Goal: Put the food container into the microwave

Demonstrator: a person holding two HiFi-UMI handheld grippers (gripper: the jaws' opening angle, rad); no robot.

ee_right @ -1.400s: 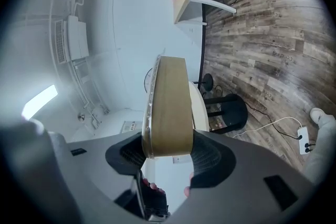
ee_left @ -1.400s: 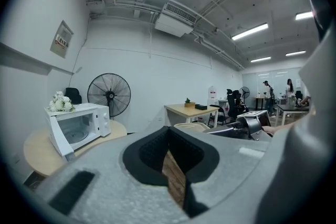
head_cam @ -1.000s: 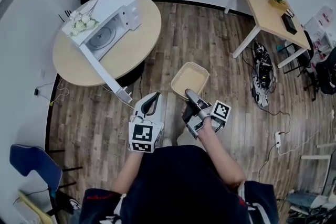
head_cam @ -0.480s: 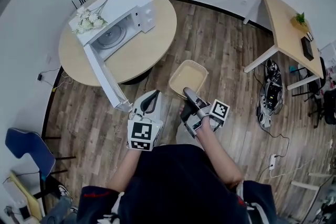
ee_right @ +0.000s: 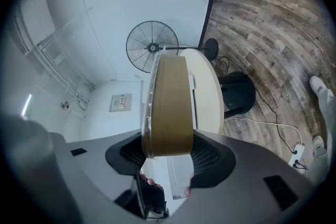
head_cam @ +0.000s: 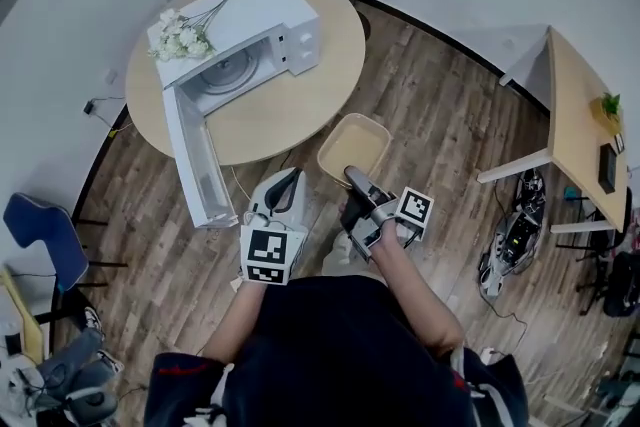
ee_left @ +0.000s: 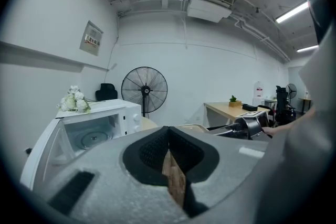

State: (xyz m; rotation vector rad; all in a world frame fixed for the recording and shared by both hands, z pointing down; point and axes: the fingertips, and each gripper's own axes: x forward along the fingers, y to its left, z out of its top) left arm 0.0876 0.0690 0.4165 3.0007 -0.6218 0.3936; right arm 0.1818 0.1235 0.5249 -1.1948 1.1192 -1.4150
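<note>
While right claw point(head_cam: 353, 179) clamps the near rim of the tan food container point(head_cam: 356, 145), the container hangs over the wood floor point(head_cam: 440, 135), just off the round counter point(head_cam: 320, 85) and apart from the microwave point(head_cam: 275, 10). Microwave door point(head_cam: 195, 165) stands open, cavity facing the person. Left claw point(head_cam: 287, 185) sits alongside, empty, jaws seemingly pinched to a narrow slit.

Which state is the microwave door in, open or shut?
Open. The door is swung out from the microwave past the table edge, and the turntable inside is exposed.
</note>
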